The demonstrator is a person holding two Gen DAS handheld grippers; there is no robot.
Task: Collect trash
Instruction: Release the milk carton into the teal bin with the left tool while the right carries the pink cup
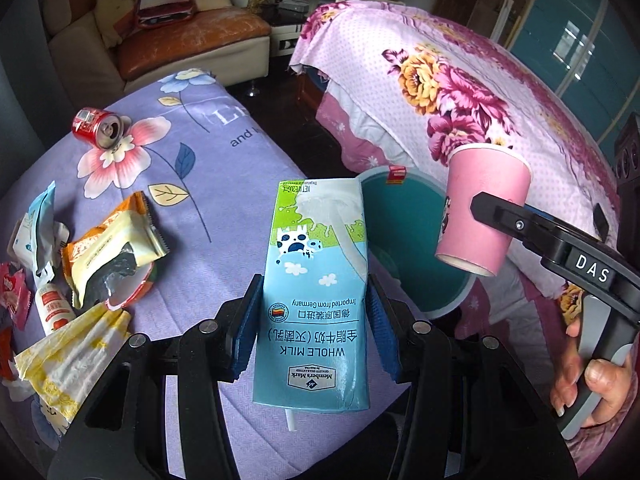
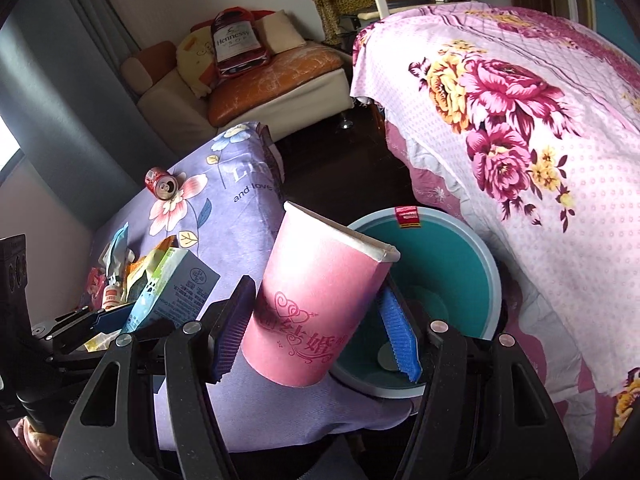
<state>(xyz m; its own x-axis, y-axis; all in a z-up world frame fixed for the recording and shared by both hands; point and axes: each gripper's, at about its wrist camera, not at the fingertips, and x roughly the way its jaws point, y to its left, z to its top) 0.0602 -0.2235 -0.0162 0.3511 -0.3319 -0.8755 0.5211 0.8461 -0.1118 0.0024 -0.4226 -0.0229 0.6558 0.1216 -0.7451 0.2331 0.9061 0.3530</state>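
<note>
The left gripper [image 1: 314,320] squeezes a blue milk carton [image 1: 316,276] between its blue pads. The carton's far end hangs at the near rim of the teal bin [image 1: 408,216], and a white straw pokes out of its near end. The right gripper [image 2: 316,332] squeezes a pink paper cup [image 2: 320,300], which is held above the bin's near edge.

Both things are close to the bin but not fully over its open top. If the claws let go now, the carton could hit the rim and fall on the floor. The cup is soft, so a hard squeeze could crush it.

Farther from the bin, on the purple cloth [image 1: 224,200], lie wrappers [image 1: 112,248] and a small bottle [image 1: 54,308]. Farthest is a red can [image 1: 98,128] on its side. It could roll off.
</note>
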